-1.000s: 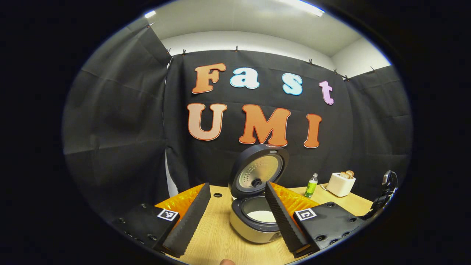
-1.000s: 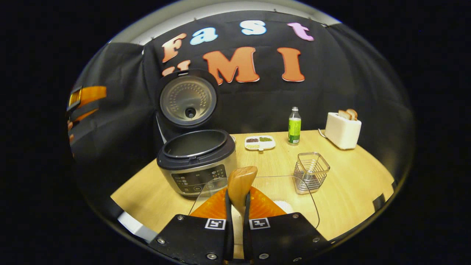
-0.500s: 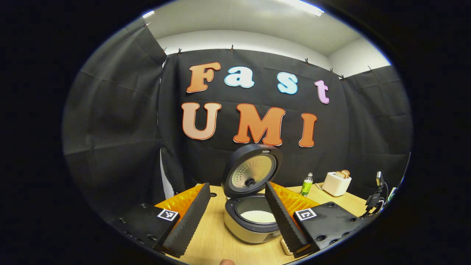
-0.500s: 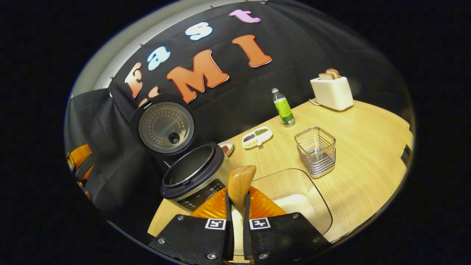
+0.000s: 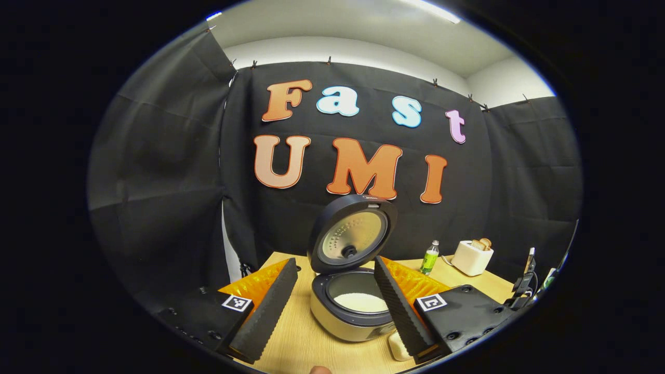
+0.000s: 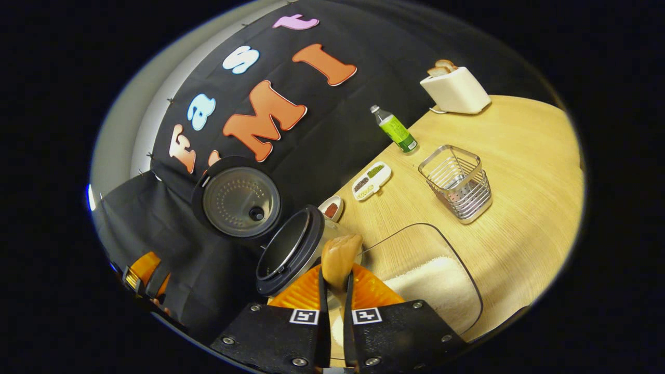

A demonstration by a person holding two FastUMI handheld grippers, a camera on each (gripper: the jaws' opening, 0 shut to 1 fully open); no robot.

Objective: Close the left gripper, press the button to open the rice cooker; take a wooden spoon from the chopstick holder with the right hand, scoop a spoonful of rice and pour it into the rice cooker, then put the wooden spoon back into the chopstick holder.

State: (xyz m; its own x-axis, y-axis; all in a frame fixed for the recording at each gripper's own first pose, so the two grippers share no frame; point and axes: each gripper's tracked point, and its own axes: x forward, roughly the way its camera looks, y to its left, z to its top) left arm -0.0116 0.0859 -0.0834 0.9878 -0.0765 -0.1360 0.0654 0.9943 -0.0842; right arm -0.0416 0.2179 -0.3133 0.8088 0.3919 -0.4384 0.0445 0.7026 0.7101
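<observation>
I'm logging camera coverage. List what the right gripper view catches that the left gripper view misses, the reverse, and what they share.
Right gripper view alone: wire chopstick holder, clear rice tray, compartment dish, and the right tongs clamping the wooden spoon.
Left gripper view alone: rice in the pot, between the open left tongs.
Shared: rice cooker with lid up, green bottle, toaster.
</observation>
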